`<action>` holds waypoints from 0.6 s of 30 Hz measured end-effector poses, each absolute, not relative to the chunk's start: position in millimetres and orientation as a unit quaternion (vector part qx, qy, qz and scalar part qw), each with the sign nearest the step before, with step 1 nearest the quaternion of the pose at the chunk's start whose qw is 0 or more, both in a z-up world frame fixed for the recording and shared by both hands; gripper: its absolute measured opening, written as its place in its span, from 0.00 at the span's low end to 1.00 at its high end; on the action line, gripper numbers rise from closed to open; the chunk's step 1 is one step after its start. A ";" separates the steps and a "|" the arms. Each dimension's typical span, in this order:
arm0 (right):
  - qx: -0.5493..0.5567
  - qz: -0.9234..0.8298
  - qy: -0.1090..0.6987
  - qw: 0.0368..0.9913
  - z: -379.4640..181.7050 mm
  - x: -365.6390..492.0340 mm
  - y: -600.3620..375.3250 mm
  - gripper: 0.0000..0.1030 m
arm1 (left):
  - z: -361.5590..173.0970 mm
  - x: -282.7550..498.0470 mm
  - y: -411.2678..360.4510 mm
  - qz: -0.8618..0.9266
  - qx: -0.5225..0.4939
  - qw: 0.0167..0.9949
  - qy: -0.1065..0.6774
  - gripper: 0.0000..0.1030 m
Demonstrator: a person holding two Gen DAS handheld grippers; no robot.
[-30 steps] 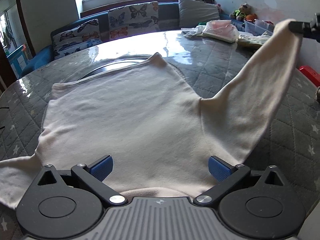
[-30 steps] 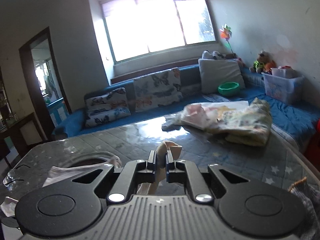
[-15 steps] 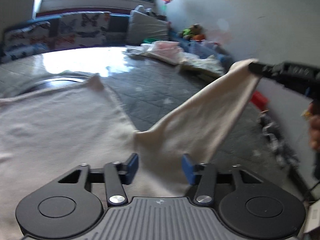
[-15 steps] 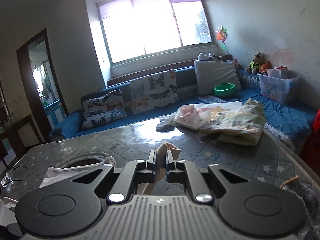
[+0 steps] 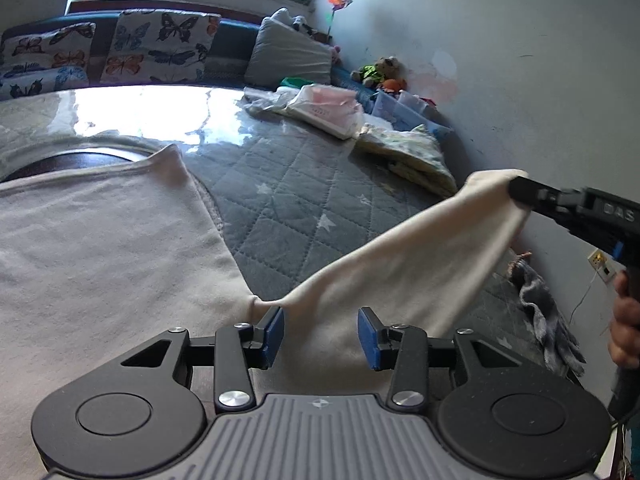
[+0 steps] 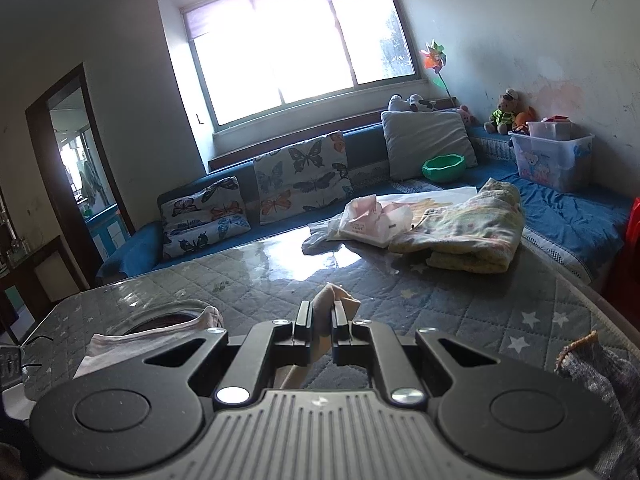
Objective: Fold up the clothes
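A cream long-sleeved top lies flat on the grey quilted table. Its right sleeve is lifted and stretched out to the right. My right gripper is shut on the sleeve's cuff; it also shows in the left wrist view at the right edge. My left gripper is open, its blue pads either side of the sleeve's base near the armpit, not closed on cloth.
Folded clothes and a plastic bag sit at the table's far right, a floral bundle beside them. A grey-blue garment hangs at the right edge. A sofa with butterfly cushions stands behind the table.
My left gripper has swung right from the top's hem to the sleeve's base and its jaws have narrowed. My right gripper has kept hold of the cuff, pulling the sleeve lower and outward.
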State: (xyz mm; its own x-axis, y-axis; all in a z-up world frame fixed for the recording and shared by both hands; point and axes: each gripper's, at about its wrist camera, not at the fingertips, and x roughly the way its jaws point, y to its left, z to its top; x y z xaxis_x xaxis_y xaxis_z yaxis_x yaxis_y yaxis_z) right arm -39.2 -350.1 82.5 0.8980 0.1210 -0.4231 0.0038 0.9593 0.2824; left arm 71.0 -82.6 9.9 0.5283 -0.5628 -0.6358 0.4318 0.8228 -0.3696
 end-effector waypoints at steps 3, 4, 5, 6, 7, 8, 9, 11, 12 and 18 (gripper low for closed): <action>0.142 0.031 0.226 0.963 79.9 -39.2 -351.0 0.07 | 3.7 74.6 -86.3 -0.286 -0.087 0.867 0.398 0.44; 0.143 0.031 0.226 0.963 79.1 -39.5 -351.6 0.07 | 1.7 75.9 -86.9 -0.285 -0.090 0.866 0.400 0.45; 0.143 0.030 0.227 0.963 78.7 -39.6 -351.8 0.07 | -0.3 77.3 -87.3 -0.285 -0.094 0.865 0.402 0.45; 0.142 0.029 0.228 0.963 78.4 -39.6 -351.8 0.07 | -0.6 77.9 -87.7 -0.286 -0.097 0.865 0.401 0.47; 0.142 0.029 0.229 0.963 78.3 -39.9 -352.2 0.07 | 0.0 77.6 -87.3 -0.289 -0.101 0.864 0.400 0.49; 0.141 0.028 0.230 0.963 78.2 -40.0 -352.3 0.07 | 1.1 76.7 -86.9 -0.292 -0.103 0.863 0.399 0.50; 0.141 0.028 0.230 0.962 78.2 -40.1 -352.3 0.07 | 3.2 74.8 -85.9 -0.295 -0.103 0.864 0.396 0.51; 0.141 0.027 0.229 0.963 79.2 -40.7 -352.0 0.07 | 9.0 70.5 -82.7 -0.297 -0.104 0.867 0.385 0.53; 0.140 0.026 0.229 0.963 79.6 -41.2 -351.8 0.07 | 11.2 69.9 -81.8 -0.297 -0.104 0.869 0.382 0.53; 0.138 0.025 0.225 0.964 83.0 -44.4 -351.1 0.07 | 8.2 76.1 -84.1 -0.286 -0.098 0.870 0.389 0.54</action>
